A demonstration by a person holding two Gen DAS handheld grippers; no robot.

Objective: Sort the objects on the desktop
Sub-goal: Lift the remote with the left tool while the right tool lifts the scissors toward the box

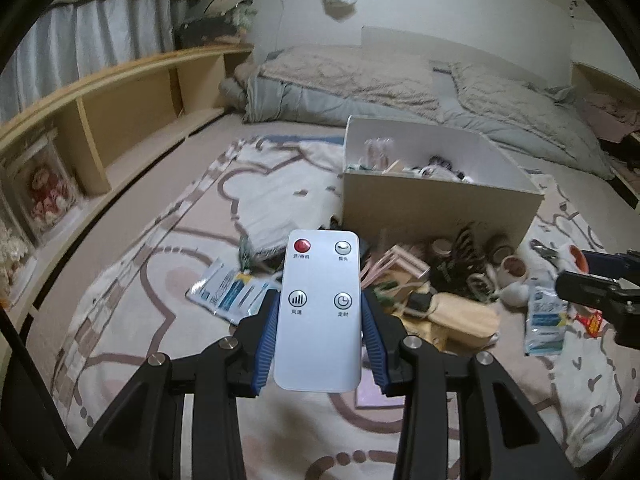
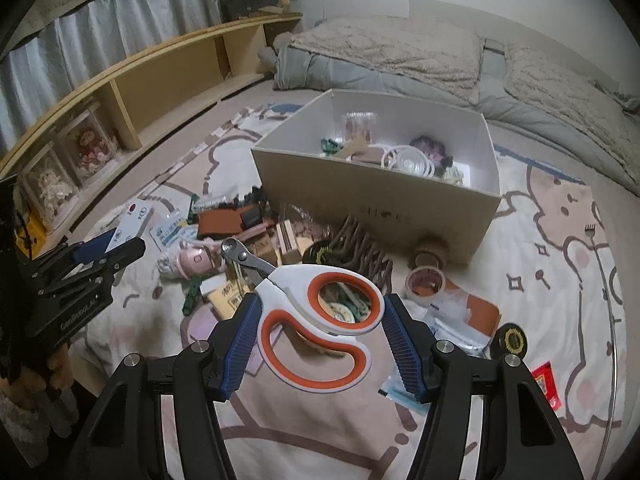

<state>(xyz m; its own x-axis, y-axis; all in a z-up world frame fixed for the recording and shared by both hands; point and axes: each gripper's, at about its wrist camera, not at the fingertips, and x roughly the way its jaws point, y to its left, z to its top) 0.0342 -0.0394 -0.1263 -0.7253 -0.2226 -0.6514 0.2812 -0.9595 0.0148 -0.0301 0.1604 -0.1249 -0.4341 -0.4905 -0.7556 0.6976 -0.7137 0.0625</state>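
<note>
Remote (image 1: 318, 312) clamped lengthwise in left jaws, scissors (image 2: 320, 320) clamped in right jaws; open box (image 2: 360, 192) lies at twelve o'clock, nearer the right.

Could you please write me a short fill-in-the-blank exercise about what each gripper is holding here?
1. The left gripper is shut on a white ____.
2. The right gripper holds scissors with white and ____ handles.
3. The cardboard box stands on the patterned ____.

Missing words: remote control; orange; rug
</note>
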